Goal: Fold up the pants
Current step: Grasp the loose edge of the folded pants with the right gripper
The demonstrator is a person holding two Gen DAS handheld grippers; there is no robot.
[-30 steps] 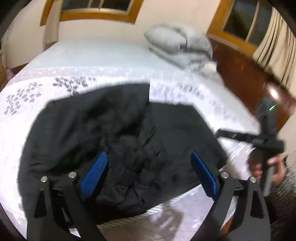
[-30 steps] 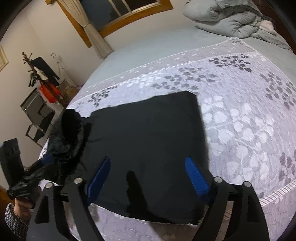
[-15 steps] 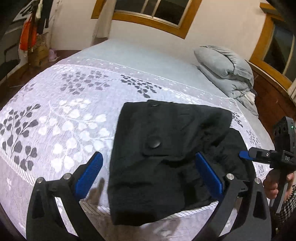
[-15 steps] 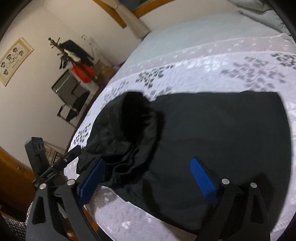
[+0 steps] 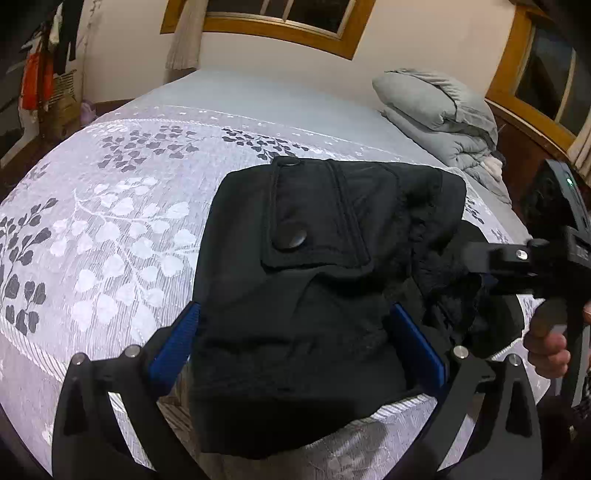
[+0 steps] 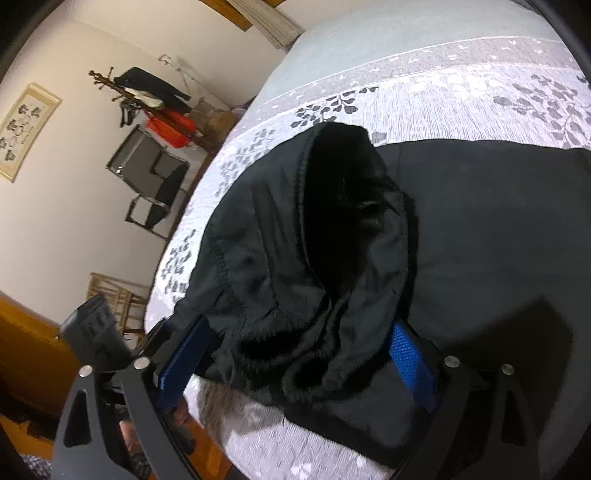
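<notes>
Black fabric pants (image 5: 295, 280) bunched in a folded heap near the edge of the leaf-patterned white bed (image 5: 110, 229); left gripper (image 5: 295, 343) and right gripper (image 6: 295, 354) both spread wide, straddling cloth; best pinching 1 layer, then smoothing flat

The left wrist camera sits low over the near edge of the bed (image 5: 110, 206), just behind the left tongs (image 5: 295, 347), and faces up the mattress toward the folded grey quilt (image 5: 436, 110) and the wood-framed window (image 5: 280, 18). The right wrist camera, behind the right tongs (image 6: 295, 354), is tilted and looks across the bed toward the wall with the coat rack (image 6: 147, 99). Both are close to the black pants (image 5: 306, 280), which fill the middle of each view. Each view catches the other tongs at its edge.
</notes>
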